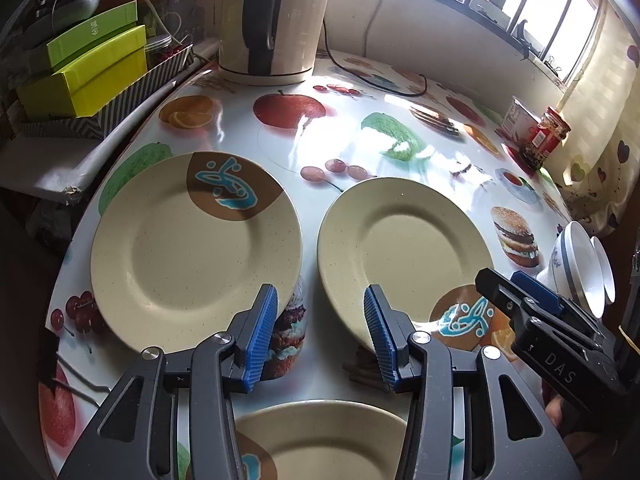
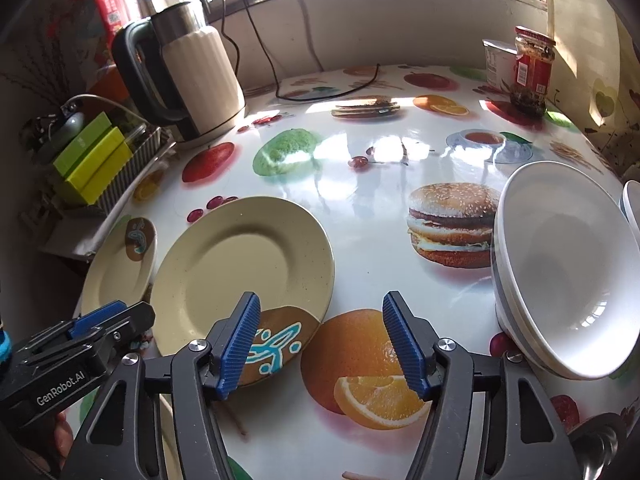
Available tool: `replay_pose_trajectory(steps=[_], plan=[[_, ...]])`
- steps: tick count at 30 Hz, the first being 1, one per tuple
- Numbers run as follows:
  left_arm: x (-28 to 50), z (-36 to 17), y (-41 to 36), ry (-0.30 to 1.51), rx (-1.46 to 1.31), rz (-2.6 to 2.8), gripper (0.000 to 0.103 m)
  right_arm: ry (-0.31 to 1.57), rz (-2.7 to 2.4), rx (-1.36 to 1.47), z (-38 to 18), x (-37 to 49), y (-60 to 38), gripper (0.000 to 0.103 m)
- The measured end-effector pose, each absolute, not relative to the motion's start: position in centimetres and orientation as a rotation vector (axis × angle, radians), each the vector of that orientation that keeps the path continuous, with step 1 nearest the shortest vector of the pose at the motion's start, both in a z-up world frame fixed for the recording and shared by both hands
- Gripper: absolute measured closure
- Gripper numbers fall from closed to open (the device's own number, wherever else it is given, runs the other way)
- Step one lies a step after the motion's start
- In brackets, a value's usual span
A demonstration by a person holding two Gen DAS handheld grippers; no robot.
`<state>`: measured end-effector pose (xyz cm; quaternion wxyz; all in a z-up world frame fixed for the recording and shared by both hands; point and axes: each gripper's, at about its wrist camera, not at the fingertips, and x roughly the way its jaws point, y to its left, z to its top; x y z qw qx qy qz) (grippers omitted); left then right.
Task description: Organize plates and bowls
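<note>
Three beige plates with a brown-and-teal motif lie on the fruit-print table: one at the left [image 1: 192, 252], one at the right [image 1: 404, 248], and one close under my left gripper [image 1: 320, 440]. My left gripper [image 1: 320, 328] stands open above the gap between the two far plates, with nothing between its pads. In the right wrist view, my right gripper [image 2: 322, 344] is open over a printed orange, between the right plate [image 2: 244, 268] and a white bowl [image 2: 560, 276] that leans tilted. Its left finger overlaps that plate's near rim. A second bowl [image 2: 632, 204] shows at the edge.
A cream kettle [image 1: 276, 20] with a black cable stands at the back left. Green boxes [image 1: 88, 72] sit in a striped tray off the table's left edge. A red-capped jar [image 2: 532, 72] and a white tub stand at the back right by the curtain.
</note>
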<state>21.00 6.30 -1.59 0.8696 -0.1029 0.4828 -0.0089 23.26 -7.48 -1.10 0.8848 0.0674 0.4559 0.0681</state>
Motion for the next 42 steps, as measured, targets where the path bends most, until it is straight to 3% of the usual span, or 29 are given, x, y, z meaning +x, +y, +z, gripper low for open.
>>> replay_pose_trajectory(steps=[4,8,11,16,31,42], plan=[[21.3,-1.5,6.3,1.008,-0.231,-0.026,0.056,0.962,0.144,0.158,-1.6,24.1,-7.6,0.052],[21.5,-1.5,5.8,1.004,-0.219,-0.035,0.056,0.965,0.146,0.181,-1.9,24.6,-7.8,0.056],[21.6,-1.5,5.8,1.003,-0.220,-0.038,0.056,0.983,0.157,0.226,-2.5,25.1,-8.1,0.071],[21.6,-1.3,5.8,1.002,-0.234,-0.042,0.056,0.981,0.201,0.273,-2.6,25.3,-8.2,0.082],[22.1,-2.2,4.2,1.040,-0.207,-0.053,0.056,0.957,0.199,0.336,-2.0,24.8,-9.7,0.096],[23.0,-2.4,4.5,1.030,-0.217,-0.033,0.056,0.979,0.213,0.459,-2.8,25.6,-10.8,0.089]])
